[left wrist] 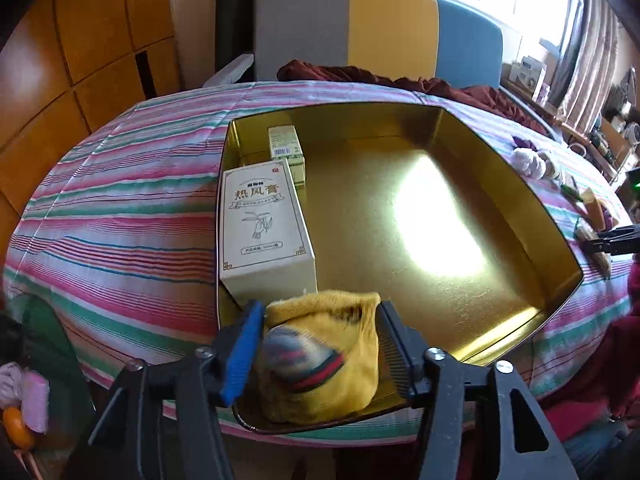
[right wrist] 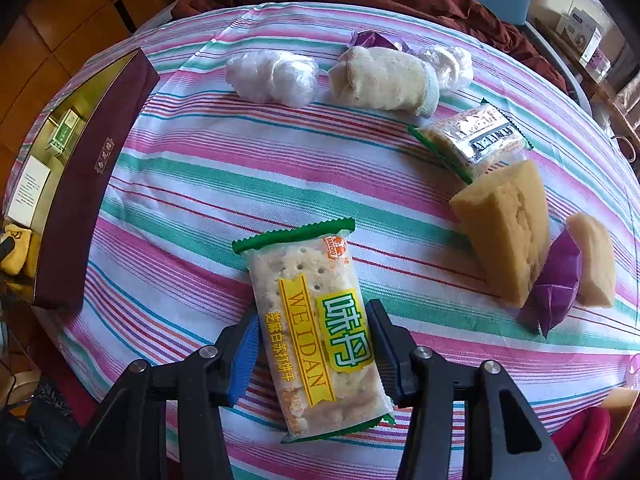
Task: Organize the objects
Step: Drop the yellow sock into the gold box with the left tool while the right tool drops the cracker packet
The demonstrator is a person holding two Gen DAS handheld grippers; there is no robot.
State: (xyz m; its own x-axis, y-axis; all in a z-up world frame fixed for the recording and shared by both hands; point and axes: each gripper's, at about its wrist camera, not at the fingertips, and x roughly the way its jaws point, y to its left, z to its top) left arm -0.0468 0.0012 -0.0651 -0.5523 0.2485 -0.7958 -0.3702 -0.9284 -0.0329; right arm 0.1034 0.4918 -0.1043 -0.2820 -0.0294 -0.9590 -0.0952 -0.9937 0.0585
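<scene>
Yellow sock bundle (left wrist: 320,356), rolled, with dark, red and green bands, sits clamped between the jaws of the left gripper (left wrist: 320,350) in the left wrist view, over the near rim of the gold-lined tin (left wrist: 560,280), just short of the white carton with Chinese lettering (left wrist: 262,236); a smaller yellowish carton (left wrist: 285,144) lies beyond that, both along the tin's left wall. Judgement: step in hand is depositing the bundle; best done by carrying it forward past the rim and setting it on the bare gold floor right of the white carton, low before release so it does not unroll or knock the carton. Glare covers much of the floor, so its surface there cannot be read. Right wrist view: right gripper (right wrist: 312,344) straddles a Weidan soda cracker packet (right wrist: 316,332), jaws close on both long edges; whether the pads actually grip it cannot be told. If they do, squeeze lightly, since crackers would probably crack. This view alone shows what remains on the striped cloth (right wrist: 160,200) right of the tin: two clear plastic wads (right wrist: 272,76), a cream rolled sock (right wrist: 384,80), a second cracker packet (right wrist: 476,136), two sponge blocks (right wrist: 508,236), purple folded paper (right wrist: 556,284), and the tin's maroon outer wall (right wrist: 92,184). Only the left view shows the free room inside the tin.
</scene>
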